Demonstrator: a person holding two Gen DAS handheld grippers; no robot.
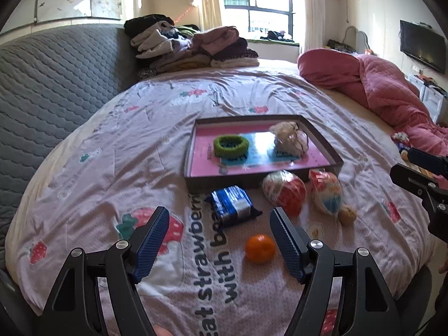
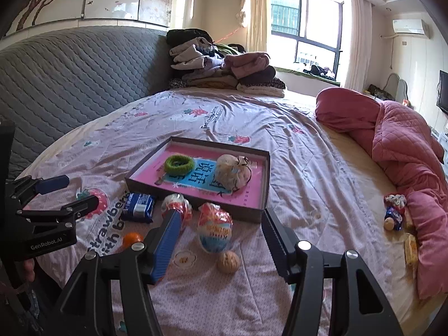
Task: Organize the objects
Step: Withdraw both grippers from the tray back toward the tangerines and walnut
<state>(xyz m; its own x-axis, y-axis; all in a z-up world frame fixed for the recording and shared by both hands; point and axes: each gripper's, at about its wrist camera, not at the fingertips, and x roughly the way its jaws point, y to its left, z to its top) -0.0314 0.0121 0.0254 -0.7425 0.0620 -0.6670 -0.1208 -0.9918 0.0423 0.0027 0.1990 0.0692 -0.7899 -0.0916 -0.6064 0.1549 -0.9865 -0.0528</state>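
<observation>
Left gripper [image 1: 219, 218] agape, empty | right gripper [image 2: 221, 221] agape | straddle biscuits [image 1: 231, 205], egg [image 2: 215, 231] squarely (wrappers slippery) | into tray [image 1: 196, 151]

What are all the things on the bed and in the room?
box: one, brown with pink inside, middle of bed
hair tie: one, green, in box
cloth bundle: one, cream, in box
cookie pack: one, blue, before box
wrapped snacks: two, red, white and blue, before box
walnut: one, tan, nearest the right gripper
orange: one, by the left gripper
bedspread: one, pale pink with strawberries
quilt: one, pink, bunched at bed's right side
clothes pile: one, mixed colours, far end
television: one, black, on wall
left gripper: open, nothing held
right gripper: open, nothing held
</observation>
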